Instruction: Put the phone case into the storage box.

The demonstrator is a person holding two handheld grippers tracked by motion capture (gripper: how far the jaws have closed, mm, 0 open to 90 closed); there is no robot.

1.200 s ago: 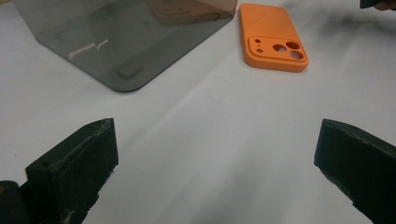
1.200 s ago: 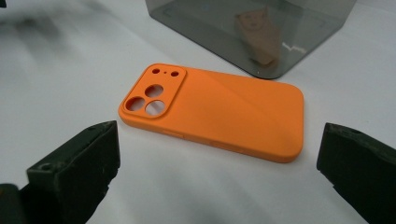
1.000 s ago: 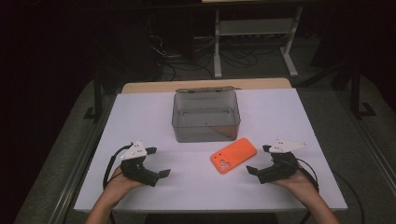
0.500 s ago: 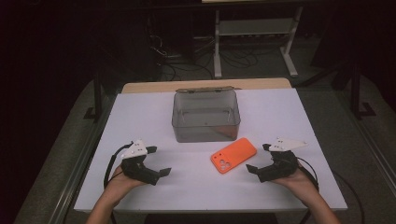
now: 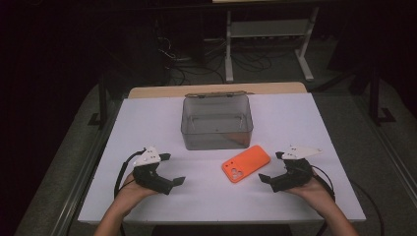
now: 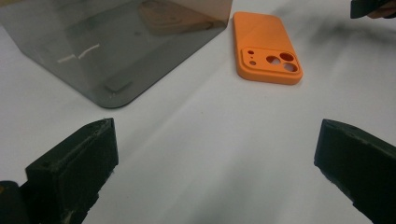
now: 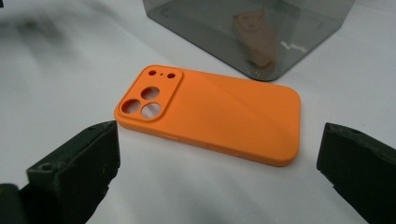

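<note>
Flanking orange phone case (image 5: 246,163), 2 tongs (jaws apart), low

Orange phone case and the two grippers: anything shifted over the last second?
Hardly anything. The left gripper crept slightly toward the table's middle; the right gripper barely moved. Both are open and hold nothing. The orange phone case and the grey box lie as before.
</note>
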